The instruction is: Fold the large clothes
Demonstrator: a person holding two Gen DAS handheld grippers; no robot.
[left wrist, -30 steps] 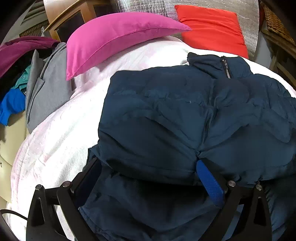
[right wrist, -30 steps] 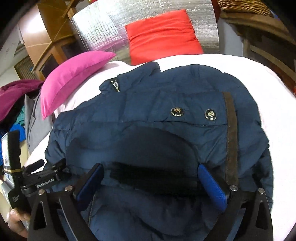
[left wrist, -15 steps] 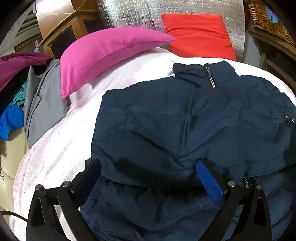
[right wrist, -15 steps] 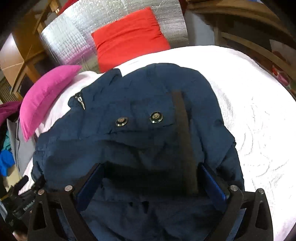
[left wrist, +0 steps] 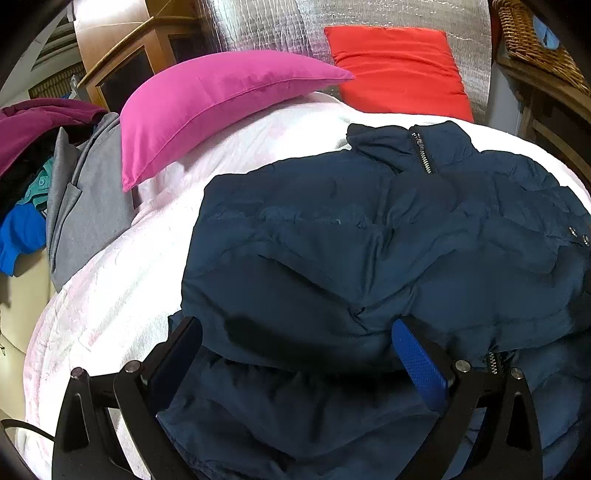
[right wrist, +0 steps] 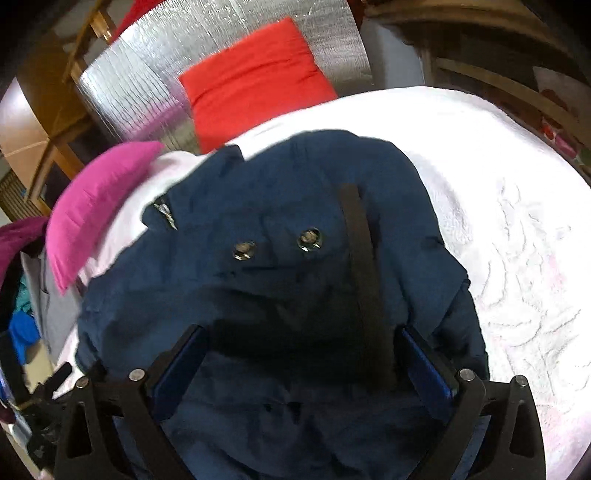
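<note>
A navy puffer jacket [left wrist: 369,240] lies on a white bed cover [left wrist: 122,295], collar and zipper toward the pillows, sleeves folded over its body. It also shows in the right wrist view [right wrist: 280,280], with two metal snaps [right wrist: 277,245] and a dark strip [right wrist: 365,280]. My left gripper [left wrist: 295,354] is open, its blue-padded fingers [left wrist: 417,365] spread wide over the jacket's near part. My right gripper [right wrist: 303,365] is open too, fingers wide apart above the jacket's right side. Neither grips any cloth.
A pink pillow [left wrist: 214,107] and a red pillow [left wrist: 399,70] lean at the head of the bed against a silver quilted panel [left wrist: 280,26]. A pile of grey, purple and blue clothes [left wrist: 74,192] lies at the left. Wooden furniture [left wrist: 546,99] and a wicker basket stand at the right.
Both grippers have drawn back and up from the jacket, so more of the bed shows. The right view has swung rightward. Both stay open; the jacket has not moved.
</note>
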